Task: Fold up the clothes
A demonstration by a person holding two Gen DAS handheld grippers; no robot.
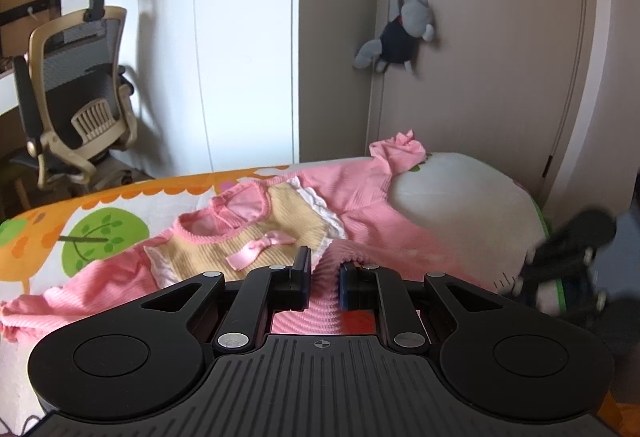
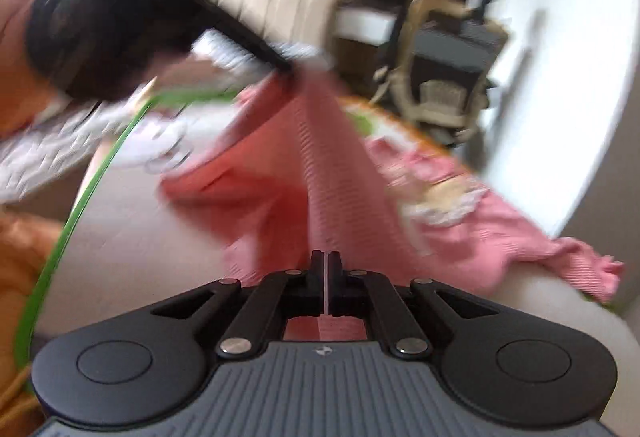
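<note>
While the left gripper [image 1: 325, 279] and right gripper [image 2: 327, 279] each pinch its hem, the pink dress [image 1: 360, 205] stretches lengthwise across the bed [image 1: 120, 205], neckline away.

Left gripper [image 1: 324, 277]: matte black body, two round discs at its rear corners, a ribbed dark grey centre plate with a small crosshair mark.
Left gripper linkage: black angled arms joined by silver round pivot screws; fingers [image 1: 301, 277] black with dark blue pads.
Right gripper [image 2: 327, 279]: same black build, ribbed grey plate bearing a tiny pale logo, silver pivot screws, slim black fingers [image 2: 316, 277].
Clarity: the right wrist view is motion-blurred; finer markings there are unreadable.
</note>
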